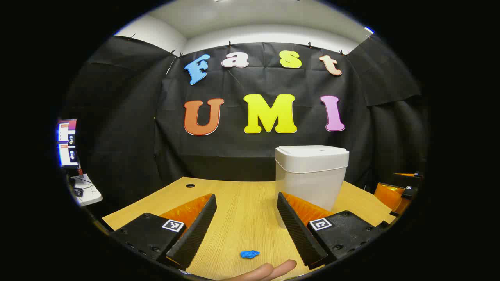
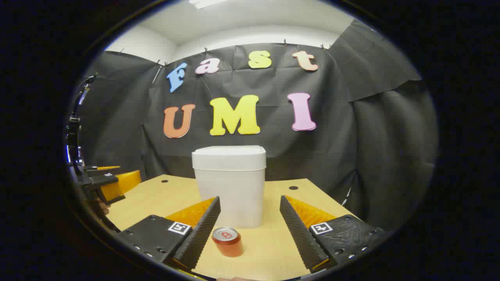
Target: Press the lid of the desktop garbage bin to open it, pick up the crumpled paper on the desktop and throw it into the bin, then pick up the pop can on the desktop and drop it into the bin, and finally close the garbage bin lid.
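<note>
Wooden desk point(image 2: 281, 249) under both grippers; bin point(image 2: 229, 183) at 12 o'clock, lid point(image 2: 229, 157) down; pop can point(image 2: 227, 241) upright between spread right gripper point(image 2: 250, 230) fingers, untouched; left gripper point(image 1: 247, 226) agape, blue crumpled paper point(image 1: 249, 254) at 6 o'clock

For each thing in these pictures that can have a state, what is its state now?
bin: upright on the table, lid shut.
paper: crumpled, lying on the table, not held.
can: upright on the table in front of the bin, not held.
left gripper: open, holding nothing.
right gripper: open, holding nothing, can between its fingers but untouched.
</note>
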A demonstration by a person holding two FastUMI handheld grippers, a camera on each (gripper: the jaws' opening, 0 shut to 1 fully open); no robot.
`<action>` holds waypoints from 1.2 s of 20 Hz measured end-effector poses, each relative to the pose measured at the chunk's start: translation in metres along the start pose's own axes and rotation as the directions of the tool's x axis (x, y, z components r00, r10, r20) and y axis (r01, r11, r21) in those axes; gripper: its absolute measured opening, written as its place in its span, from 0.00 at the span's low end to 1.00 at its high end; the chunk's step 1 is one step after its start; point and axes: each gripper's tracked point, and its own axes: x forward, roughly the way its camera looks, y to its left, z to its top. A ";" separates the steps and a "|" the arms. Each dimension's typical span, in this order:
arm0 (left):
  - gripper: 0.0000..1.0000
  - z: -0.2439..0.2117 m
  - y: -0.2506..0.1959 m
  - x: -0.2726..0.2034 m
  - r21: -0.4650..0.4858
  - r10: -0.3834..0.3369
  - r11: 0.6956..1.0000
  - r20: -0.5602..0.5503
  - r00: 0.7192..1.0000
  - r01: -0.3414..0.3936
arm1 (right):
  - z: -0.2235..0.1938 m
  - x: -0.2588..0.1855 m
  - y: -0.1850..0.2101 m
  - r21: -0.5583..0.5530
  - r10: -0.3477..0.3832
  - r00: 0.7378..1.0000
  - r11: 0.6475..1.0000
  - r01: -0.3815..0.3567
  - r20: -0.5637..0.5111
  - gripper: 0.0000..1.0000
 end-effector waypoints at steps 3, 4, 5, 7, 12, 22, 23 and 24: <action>1.00 -0.002 0.002 0.002 -0.004 0.004 1.000 -0.006 1.000 -0.004 | 0.000 0.000 -0.006 -0.021 -0.011 1.000 1.000 0.011 0.005 0.95; 1.00 -0.003 0.003 0.002 -0.003 0.004 1.000 -0.006 1.000 -0.004 | 0.001 0.000 -0.007 -0.018 -0.010 1.000 1.000 0.011 0.007 0.95; 1.00 -0.002 0.002 0.002 -0.002 0.003 1.000 -0.004 1.000 -0.003 | 0.000 0.001 -0.007 -0.017 -0.012 1.000 1.000 0.012 0.006 0.95; 1.00 -0.002 0.003 0.003 0.000 0.003 1.000 0.000 1.000 -0.003 | 0.000 0.002 -0.006 -0.016 -0.010 1.000 1.000 0.010 0.005 0.95; 1.00 -0.003 0.001 0.005 0.006 -0.002 1.000 0.001 1.000 0.002 | -0.001 0.004 -0.003 -0.044 -0.012 1.000 0.999 0.012 0.002 0.95; 1.00 -0.003 0.008 0.005 0.013 0.018 1.000 0.003 1.000 -0.018 | 0.017 0.012 0.000 -0.063 -0.030 0.999 0.997 0.032 0.030 0.95; 1.00 -0.004 0.008 0.006 0.010 0.018 1.000 -0.003 1.000 -0.018 | 0.021 0.015 0.001 -0.073 -0.040 0.998 0.996 0.043 0.038 0.96; 1.00 -0.004 0.009 0.006 0.008 0.017 1.000 -0.006 1.000 -0.017 | 0.026 0.017 -0.001 -0.070 -0.058 0.997 0.996 0.061 0.044 0.96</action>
